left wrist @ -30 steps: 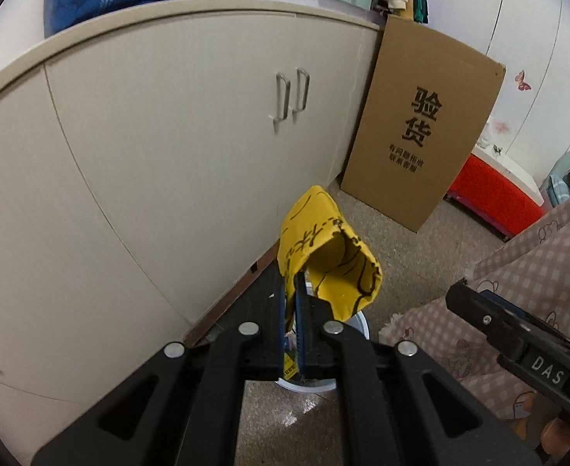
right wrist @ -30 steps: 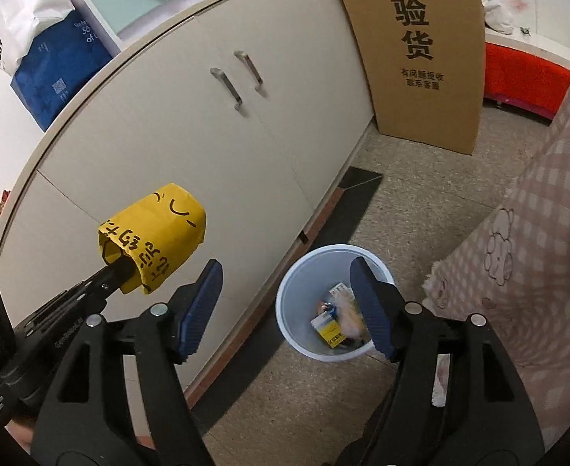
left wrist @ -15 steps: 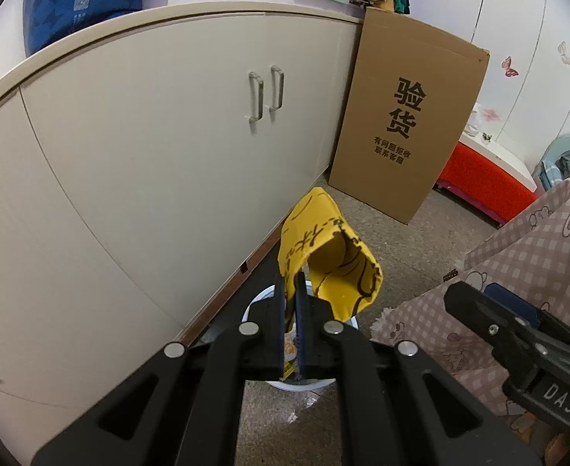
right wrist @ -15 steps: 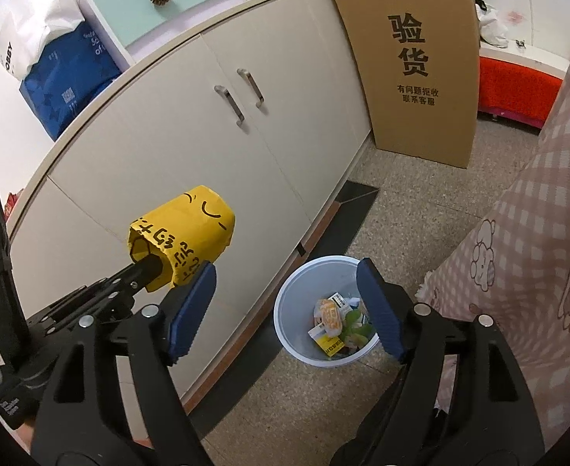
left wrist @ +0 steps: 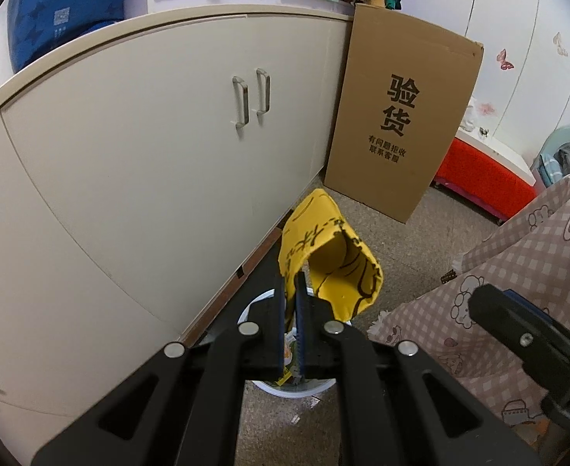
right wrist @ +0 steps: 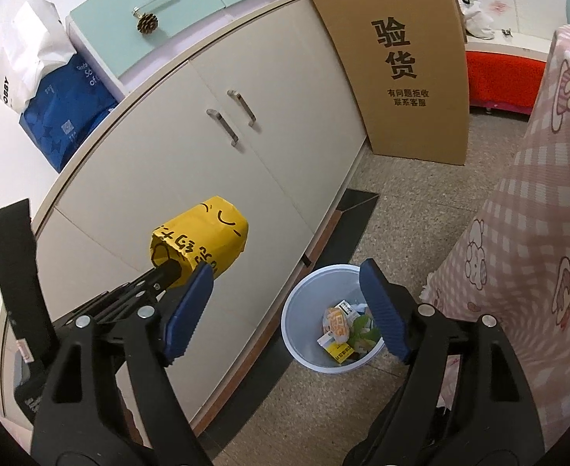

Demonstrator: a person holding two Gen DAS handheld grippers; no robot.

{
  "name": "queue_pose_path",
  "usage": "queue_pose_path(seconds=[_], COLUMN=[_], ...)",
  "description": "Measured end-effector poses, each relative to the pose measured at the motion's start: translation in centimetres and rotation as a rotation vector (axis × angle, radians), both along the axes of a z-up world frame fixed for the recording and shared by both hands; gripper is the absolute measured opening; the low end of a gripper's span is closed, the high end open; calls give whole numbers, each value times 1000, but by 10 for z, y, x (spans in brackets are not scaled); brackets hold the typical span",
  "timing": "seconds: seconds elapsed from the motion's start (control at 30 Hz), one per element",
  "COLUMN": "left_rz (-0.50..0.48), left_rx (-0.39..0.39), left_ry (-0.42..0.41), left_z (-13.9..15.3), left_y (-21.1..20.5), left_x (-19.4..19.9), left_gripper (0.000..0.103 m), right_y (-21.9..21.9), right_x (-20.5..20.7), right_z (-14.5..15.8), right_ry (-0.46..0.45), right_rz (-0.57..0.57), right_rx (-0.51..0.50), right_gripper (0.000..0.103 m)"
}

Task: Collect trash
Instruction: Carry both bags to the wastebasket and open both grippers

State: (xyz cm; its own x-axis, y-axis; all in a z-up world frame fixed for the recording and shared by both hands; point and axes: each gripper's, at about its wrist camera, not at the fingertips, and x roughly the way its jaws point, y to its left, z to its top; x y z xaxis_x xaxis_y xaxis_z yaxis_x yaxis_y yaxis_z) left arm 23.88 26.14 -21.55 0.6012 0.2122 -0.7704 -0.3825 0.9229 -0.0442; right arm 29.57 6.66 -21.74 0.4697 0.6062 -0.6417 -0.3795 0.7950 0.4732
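From the left wrist view the white bin (left wrist: 263, 382) is mostly hidden behind the left gripper (left wrist: 292, 291) and the yellow paper bag (left wrist: 329, 260) — only slivers of rim show at 6 o'clock. The black print on the bag is too curled to read. The left gripper slants down, its blue pads pinched flat on the bag's edge, holding it above the floor beside the cabinet (left wrist: 149, 147). The right gripper (right wrist: 285, 299) also slants down, jaws spread wide with nothing between them; the bin (right wrist: 308, 353), with scraps inside, lies beyond the gap, and the bag (right wrist: 203, 240) hangs at its 10 o'clock.
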Motion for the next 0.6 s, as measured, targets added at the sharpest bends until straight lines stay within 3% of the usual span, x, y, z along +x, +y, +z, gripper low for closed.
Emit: queue_pose_path(seconds=[0.2, 0.27, 0.3, 0.33, 0.6], left_rz=[7, 10, 26, 44, 48], left_rx=[-4, -8, -2, 6, 4], left_ry=[17, 38, 59, 69, 54], left_z=[-7, -14, -17, -19, -13], left_y=[2, 2, 3, 4, 0], left_x=[16, 20, 22, 22, 9], left_gripper=[7, 24, 51, 59, 64], right_y=[-10, -12, -13, -15, -19], right_x=[4, 4, 4, 4, 2], right_z=[-4, -5, -6, -6, -1], right_ry=[7, 12, 14, 14, 11], right_rz=[-23, -27, -29, -31, -33], right_rx=[0, -1, -1, -1, 4], right_gripper=[77, 77, 77, 77, 77])
